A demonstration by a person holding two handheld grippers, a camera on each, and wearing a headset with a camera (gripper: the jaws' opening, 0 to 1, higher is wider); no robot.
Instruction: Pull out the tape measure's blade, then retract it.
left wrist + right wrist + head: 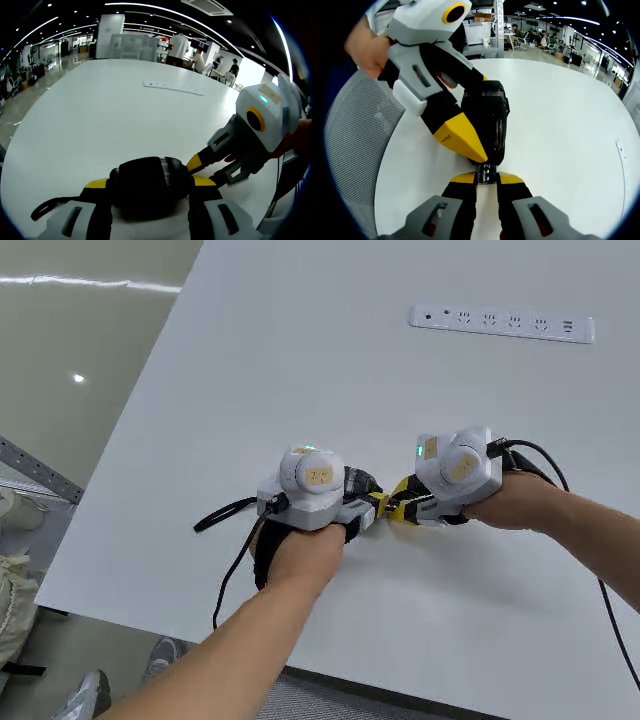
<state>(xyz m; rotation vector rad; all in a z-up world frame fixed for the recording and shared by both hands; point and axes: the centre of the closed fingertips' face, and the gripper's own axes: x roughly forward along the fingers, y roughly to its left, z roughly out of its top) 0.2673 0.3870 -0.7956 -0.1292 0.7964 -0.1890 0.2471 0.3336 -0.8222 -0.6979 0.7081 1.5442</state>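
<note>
We saw left claw (150, 187) clamped on black tape measure (487, 117) over near side of white table (300, 340); right claw (486, 177) pinched short blade (485, 171). Blade print unreadable to us. Far side, power strip (500, 323); open office, strip lights.

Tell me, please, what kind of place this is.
Probably an open-plan office or lab: a large white table with a power strip, long ceiling lights, and people at desks in the background.
</note>
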